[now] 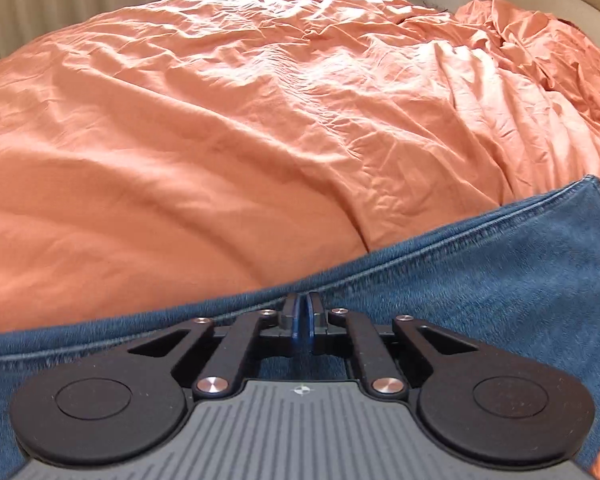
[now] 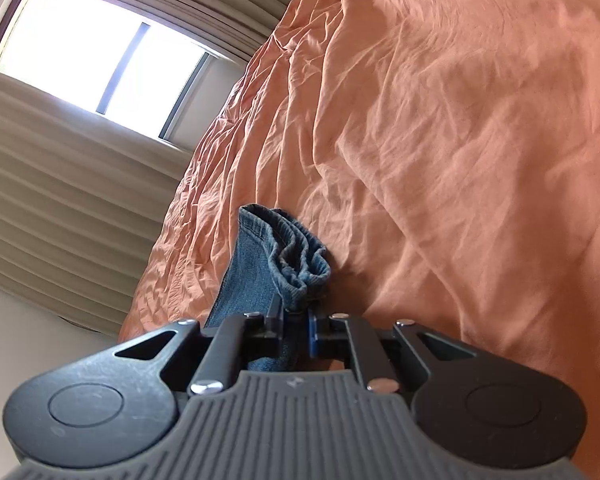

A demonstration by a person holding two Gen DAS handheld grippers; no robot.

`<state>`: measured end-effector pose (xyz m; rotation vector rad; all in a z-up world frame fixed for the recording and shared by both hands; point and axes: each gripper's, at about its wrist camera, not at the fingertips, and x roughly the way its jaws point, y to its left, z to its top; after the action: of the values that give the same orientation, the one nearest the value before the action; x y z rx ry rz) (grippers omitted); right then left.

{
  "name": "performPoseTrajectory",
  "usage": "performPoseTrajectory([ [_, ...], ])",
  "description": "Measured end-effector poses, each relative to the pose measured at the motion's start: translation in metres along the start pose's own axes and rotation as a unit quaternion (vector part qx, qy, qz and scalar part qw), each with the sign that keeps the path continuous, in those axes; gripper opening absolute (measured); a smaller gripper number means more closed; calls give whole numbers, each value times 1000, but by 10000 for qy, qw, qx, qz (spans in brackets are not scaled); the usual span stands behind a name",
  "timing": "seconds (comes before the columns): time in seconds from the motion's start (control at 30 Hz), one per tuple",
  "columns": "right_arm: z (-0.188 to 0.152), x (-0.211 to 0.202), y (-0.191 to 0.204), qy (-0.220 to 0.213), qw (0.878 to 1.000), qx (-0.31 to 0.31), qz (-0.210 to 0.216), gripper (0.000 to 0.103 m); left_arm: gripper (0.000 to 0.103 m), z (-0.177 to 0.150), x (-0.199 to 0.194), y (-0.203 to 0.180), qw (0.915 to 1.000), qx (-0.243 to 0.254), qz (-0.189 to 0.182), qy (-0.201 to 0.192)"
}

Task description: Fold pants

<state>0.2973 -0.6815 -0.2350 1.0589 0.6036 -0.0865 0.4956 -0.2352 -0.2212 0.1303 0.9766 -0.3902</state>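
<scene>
The pants are blue denim jeans (image 1: pixel 480 264) on an orange bed. In the left wrist view they stretch across the lower frame, seam edge running from lower left to a corner at the right. My left gripper (image 1: pixel 304 308) is shut with its fingers pressed together over the jeans' edge; whether cloth is pinched between them is hidden. In the right wrist view my right gripper (image 2: pixel 296 312) is shut on a bunched hem of the jeans (image 2: pixel 296 252), which sticks up past the fingertips.
A wrinkled orange sheet (image 1: pixel 240 120) covers the whole bed, with a crumpled heap (image 1: pixel 540 40) at the far right. Beige curtains (image 2: pixel 60 184) and a bright window (image 2: pixel 100 52) stand beyond the bed's edge.
</scene>
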Motion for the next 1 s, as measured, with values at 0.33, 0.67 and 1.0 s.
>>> performPoseTrajectory([
  [0.33,3,-18,50,-127,9978,-633,-135,5,7,-27,-45,-10,9997,-22,-263,-2],
  [0.67,-10,-47,152,-334,9843,-1723,-191,5,2,-122,-103,-42,9969,-5,-774,131],
  [1.0,-78,-57,303,-372,9503,-3090,30,5,3,-143,-174,6,9938,-186,-1090,-129],
])
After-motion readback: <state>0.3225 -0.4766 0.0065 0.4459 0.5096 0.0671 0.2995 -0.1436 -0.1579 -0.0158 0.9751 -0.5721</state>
